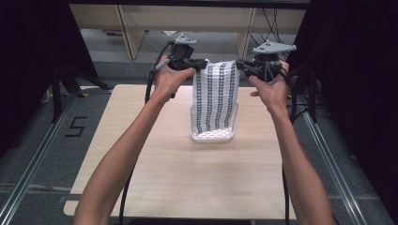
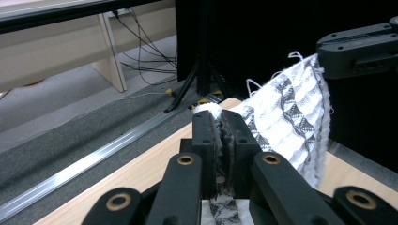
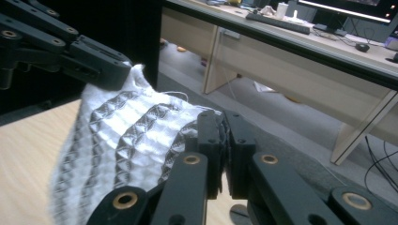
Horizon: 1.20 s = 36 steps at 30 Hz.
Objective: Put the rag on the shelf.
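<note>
A white cloth with dark patterned stripes (image 1: 215, 96) hangs stretched between my two grippers above the wooden table (image 1: 155, 178). My left gripper (image 1: 201, 64) is shut on its upper left corner, and my right gripper (image 1: 240, 65) is shut on its upper right corner. The cloth's lower end drops into a white perforated basket (image 1: 212, 136) at the table's middle. In the left gripper view the jaws pinch the cloth (image 2: 286, 117) at my left gripper (image 2: 221, 129). The right gripper view has the striped cloth (image 3: 126, 140) running leftwards from my right gripper (image 3: 223, 136).
Black stands and curtains flank the table on both sides. Metal rails (image 1: 28, 168) run along the floor beside the table. A desk frame (image 1: 187, 18) and loose cables (image 2: 141, 51) lie beyond the far edge. Bare tabletop spreads in front of the basket.
</note>
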### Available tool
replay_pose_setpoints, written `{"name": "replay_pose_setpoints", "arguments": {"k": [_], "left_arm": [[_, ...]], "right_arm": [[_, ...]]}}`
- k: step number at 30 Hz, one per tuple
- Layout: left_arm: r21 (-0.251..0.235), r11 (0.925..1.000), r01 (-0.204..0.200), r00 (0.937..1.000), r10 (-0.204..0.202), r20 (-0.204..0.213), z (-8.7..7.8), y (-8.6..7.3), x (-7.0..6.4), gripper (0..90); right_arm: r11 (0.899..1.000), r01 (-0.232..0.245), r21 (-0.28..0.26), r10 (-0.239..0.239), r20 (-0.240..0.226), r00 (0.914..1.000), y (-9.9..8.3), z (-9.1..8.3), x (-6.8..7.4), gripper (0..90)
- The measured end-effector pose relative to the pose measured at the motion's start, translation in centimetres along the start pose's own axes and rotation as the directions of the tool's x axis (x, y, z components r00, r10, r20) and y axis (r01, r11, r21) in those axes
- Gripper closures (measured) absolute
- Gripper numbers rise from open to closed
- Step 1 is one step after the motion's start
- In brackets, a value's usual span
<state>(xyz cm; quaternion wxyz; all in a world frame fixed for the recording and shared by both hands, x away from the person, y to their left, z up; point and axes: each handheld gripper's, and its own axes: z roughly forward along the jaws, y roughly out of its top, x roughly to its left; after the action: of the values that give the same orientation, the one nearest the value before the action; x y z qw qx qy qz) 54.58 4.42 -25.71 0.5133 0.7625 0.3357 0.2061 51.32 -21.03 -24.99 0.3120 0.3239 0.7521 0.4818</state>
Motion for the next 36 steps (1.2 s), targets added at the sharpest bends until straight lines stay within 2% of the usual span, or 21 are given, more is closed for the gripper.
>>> {"name": "replay_pose_setpoints", "arguments": {"k": [2, 4, 5, 6, 7, 8, 9, 17, 18, 19, 21, 23, 25, 26, 27, 29, 31, 32, 33, 35, 36], "left_arm": [[0.014, 0.9999, 0.004, 0.9999, -0.003, -0.014, 0.9, -0.4, 0.6, 84.3], [0.025, 0.9997, -0.001, 0.9996, 0.001, -0.028, 1.8, -0.8, 0.9, 84.2], [0.031, 0.9995, -0.008, 0.9995, 0.009, -0.03, 2.1, -0.9, 1.0, 84.2], [0.043, 0.9987, -0.027, 0.999, 0.028, -0.034, 2.5, -1.0, 1.2, 84.1], [0.047, 0.9985, -0.026, 0.999, 0.028, -0.036, 2.8, -1.2, 1.3, 84.2], [0.057, 0.9981, -0.022, 0.999, 0.025, -0.038, 3.2, -1.3, 1.5, 84.2], [0.054, 0.9983, -0.02, 0.9989, 0.022, -0.042, 3.6, -1.4, 1.7, 84.4], [0.099, 0.995, 0.019, 0.9984, -0.013, -0.055, 5.6, -3.7, 2.8, 84.3], [0.103, 0.9944, 0.024, 0.9982, -0.018, -0.057, 5.8, -4.0, 2.9, 84.3], [0.108, 0.9937, 0.03, 0.9979, -0.024, -0.06, 5.9, -4.3, 2.9, 84.3], [0.118, 0.9924, 0.037, 0.9979, -0.031, -0.057, 6.2, -4.8, 3.0, 84.3], [0.132, 0.9899, 0.052, 0.9977, -0.046, -0.05, 6.5, -5.4, 3.1, 84.2], [0.151, 0.9868, 0.06, 0.9973, -0.052, -0.051, 6.7, -5.9, 3.2, 84.0], [0.163, 0.9847, 0.061, 0.9974, -0.054, -0.049, 6.9, -6.2, 3.2, 83.9], [0.178, 0.9822, 0.06, 0.9976, -0.052, -0.045, 7.0, -6.5, 3.2, 83.8], [0.198, 0.9787, 0.054, 0.9981, -0.047, -0.041, 7.2, -6.9, 3.2, 83.6], [0.216, 0.9749, 0.055, 0.9982, -0.049, -0.036, 7.3, -7.4, 3.3, 83.3], [0.226, 0.972, 0.064, 0.9978, -0.057, -0.033, 7.3, -7.7, 3.4, 82.7], [0.237, 0.969, 0.07, 0.9974, -0.064, -0.034, 7.4, -8.0, 3.4, 82.1], [0.253, 0.9646, 0.075, 0.9971, -0.07, -0.031, 7.5, -8.4, 3.5, 80.8], [0.256, 0.9636, 0.077, 0.997, -0.072, -0.031, 7.5, -8.5, 3.5, 80.7]], "right_arm": [[1.0, -0.012, 0.01, 0.012, 0.002, 0.9999, -0.3, 1.3, -0.7, 87.5], [0.999, -0.036, 0.034, 0.037, -0.015, 0.9992, -0.8, 2.6, -1.4, 87.4], [0.998, -0.05, 0.046, 0.05, -0.009, 0.9987, -1.2, 3.3, -1.6, 87.4], [0.997, -0.043, 0.065, 0.043, -0.008, 0.999, -1.5, 3.9, -2.1, 87.4], [0.996, -0.048, 0.075, 0.048, -0.006, 0.9988, -1.8, 4.5, -2.4, 87.4], [0.994, -0.073, 0.086, 0.074, -0.009, 0.9972, -2.2, 5.1, -2.5, 87.4], [0.994, -0.066, 0.087, 0.066, -0.002, 0.9978, -2.5, 5.6, -2.8, 87.4], [0.982, -0.103, 0.158, 0.107, -0.013, 0.9942, -4.8, 8.3, -3.3, 87.3], [0.983, -0.099, 0.156, 0.102, -0.01, 0.9948, -5.0, 8.5, -3.3, 87.3], [0.978, -0.105, 0.179, 0.11, -0.017, 0.9938, -5.2, 8.6, -3.3, 87.3], [0.98, -0.094, 0.177, 0.098, -0.013, 0.9951, -5.6, 9.1, -3.2, 87.3], [0.973, -0.111, 0.201, 0.118, -0.019, 0.9929, -6.0, 9.5, -3.2, 87.2], [0.97, -0.098, 0.223, 0.108, -0.031, 0.9937, -6.6, 9.9, -3.5, 87.2], [0.962, -0.14, 0.235, 0.151, -0.027, 0.9882, -6.9, 10.1, -3.2, 87.2], [0.96, -0.115, 0.254, 0.128, -0.036, 0.9911, -7.1, 10.3, -3.4, 87.2], [0.96, -0.117, 0.254, 0.131, -0.04, 0.9906, -7.7, 10.7, -3.4, 87.1], [0.95, -0.123, 0.286, 0.144, -0.057, 0.9879, -8.1, 10.8, -3.3, 87.0], [0.951, -0.134, 0.28, 0.155, -0.056, 0.9863, -8.4, 11.0, -3.3, 86.9], [0.942, -0.14, 0.304, 0.166, -0.061, 0.9842, -8.6, 11.0, -3.2, 86.7], [0.937, -0.142, 0.319, 0.172, -0.068, 0.9828, -9.0, 11.2, -3.3, 85.7], [0.927, -0.168, 0.335, 0.199, -0.059, 0.9782, -9.1, 11.1, -3.2, 84.8]]}}
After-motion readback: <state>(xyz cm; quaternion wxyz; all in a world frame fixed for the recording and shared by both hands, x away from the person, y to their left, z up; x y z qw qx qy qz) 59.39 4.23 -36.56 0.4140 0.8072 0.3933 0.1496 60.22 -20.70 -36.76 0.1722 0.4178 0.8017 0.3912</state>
